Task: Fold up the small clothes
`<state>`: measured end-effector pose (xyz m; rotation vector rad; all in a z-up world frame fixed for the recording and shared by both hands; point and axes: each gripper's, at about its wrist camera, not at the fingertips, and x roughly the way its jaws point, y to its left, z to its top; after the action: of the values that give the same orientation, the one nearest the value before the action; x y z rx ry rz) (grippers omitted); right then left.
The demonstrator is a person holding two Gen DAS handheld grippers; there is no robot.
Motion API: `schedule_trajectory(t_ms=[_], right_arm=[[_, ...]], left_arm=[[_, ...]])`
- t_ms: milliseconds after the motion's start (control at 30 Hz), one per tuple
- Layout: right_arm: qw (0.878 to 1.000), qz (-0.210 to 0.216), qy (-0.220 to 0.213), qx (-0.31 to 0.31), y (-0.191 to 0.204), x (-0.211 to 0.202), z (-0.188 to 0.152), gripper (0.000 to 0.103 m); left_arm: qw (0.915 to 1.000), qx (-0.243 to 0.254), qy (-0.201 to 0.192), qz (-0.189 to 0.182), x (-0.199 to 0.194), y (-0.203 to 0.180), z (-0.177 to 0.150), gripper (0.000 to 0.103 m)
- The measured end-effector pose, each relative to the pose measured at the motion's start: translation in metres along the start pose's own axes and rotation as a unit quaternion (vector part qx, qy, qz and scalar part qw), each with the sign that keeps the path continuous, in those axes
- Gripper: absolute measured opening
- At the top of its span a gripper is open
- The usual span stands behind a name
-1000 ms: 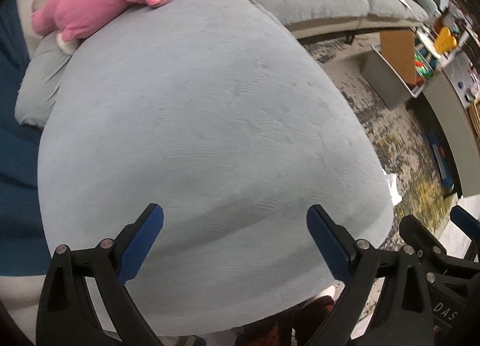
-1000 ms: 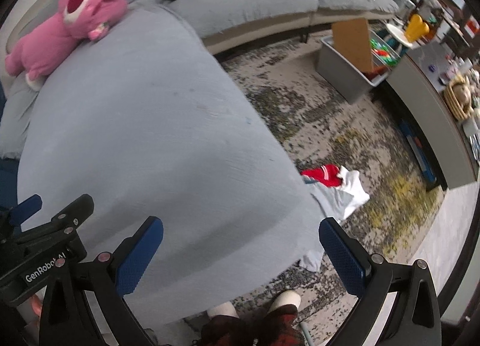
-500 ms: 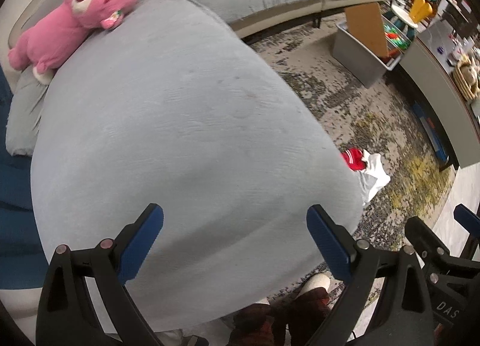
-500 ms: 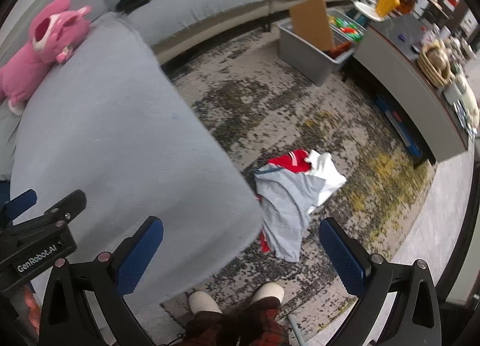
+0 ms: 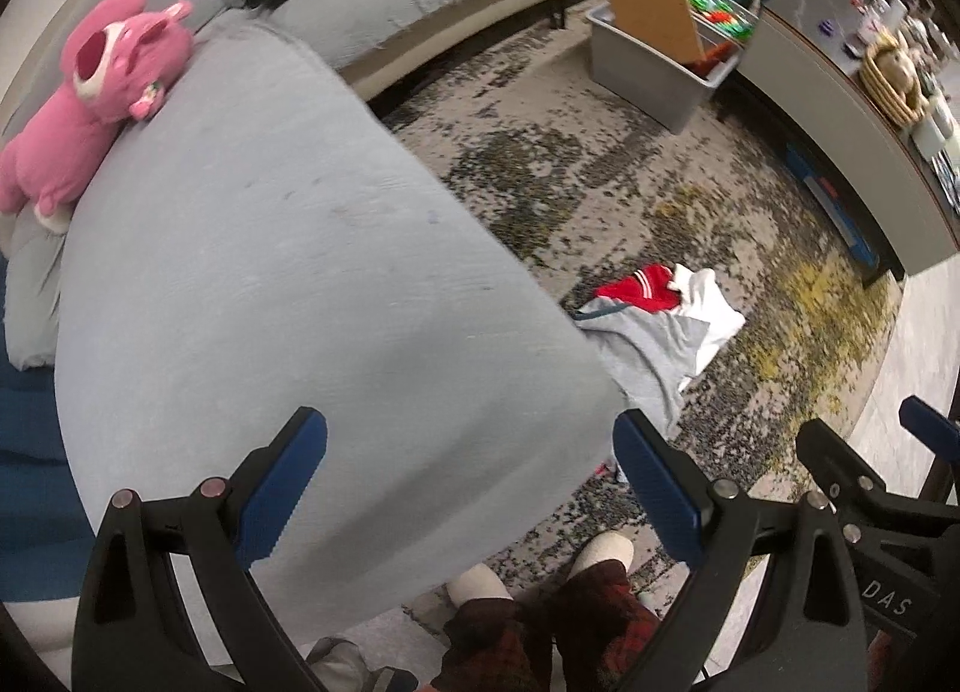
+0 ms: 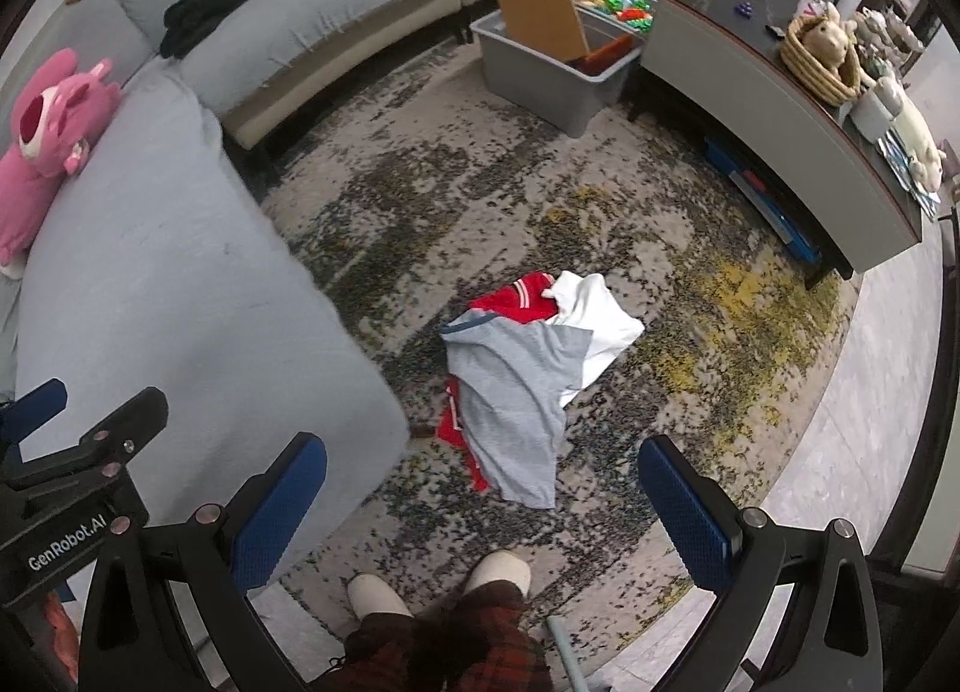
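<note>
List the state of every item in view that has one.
Left gripper: jaws open, empty.
Right gripper: jaws open, empty.
Grey, red and white small clothes: crumpled, unfolded, on rug.
Pink plush toy: lying on sofa.
Grey plastic toy bin: open, toys inside.

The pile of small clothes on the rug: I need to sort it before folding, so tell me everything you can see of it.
The crumpled pile of small clothes lies on the speckled beige rug, just beside the corner of the grey fabric sofa chaise. A soft grey T-shirt with a dark neckline trim lies uppermost, spread and wrinkled. A red garment with white stripes pokes out above and below it, and a white garment lies at its right. Nothing is folded. Neither hand-held gripper touches it.
</note>
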<state>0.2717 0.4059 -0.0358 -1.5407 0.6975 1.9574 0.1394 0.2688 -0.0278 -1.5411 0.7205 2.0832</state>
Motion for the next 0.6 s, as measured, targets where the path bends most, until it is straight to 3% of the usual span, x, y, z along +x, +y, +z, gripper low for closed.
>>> schedule_trajectory(t_ms=[233, 600], right_arm=[[1.0, 0.007, 0.001, 0.018, -0.031, 0.009, 0.001, 0.102], [0.999, -0.002, 0.001, 0.04, -0.051, 0.008, -0.001, 0.102]], left_arm=[[0.9998, 0.018, -0.002, -0.004, 0.004, -0.04, 0.007, 0.095], [0.9991, 0.042, -0.001, -0.011, 0.005, -0.069, 0.01, 0.095]])
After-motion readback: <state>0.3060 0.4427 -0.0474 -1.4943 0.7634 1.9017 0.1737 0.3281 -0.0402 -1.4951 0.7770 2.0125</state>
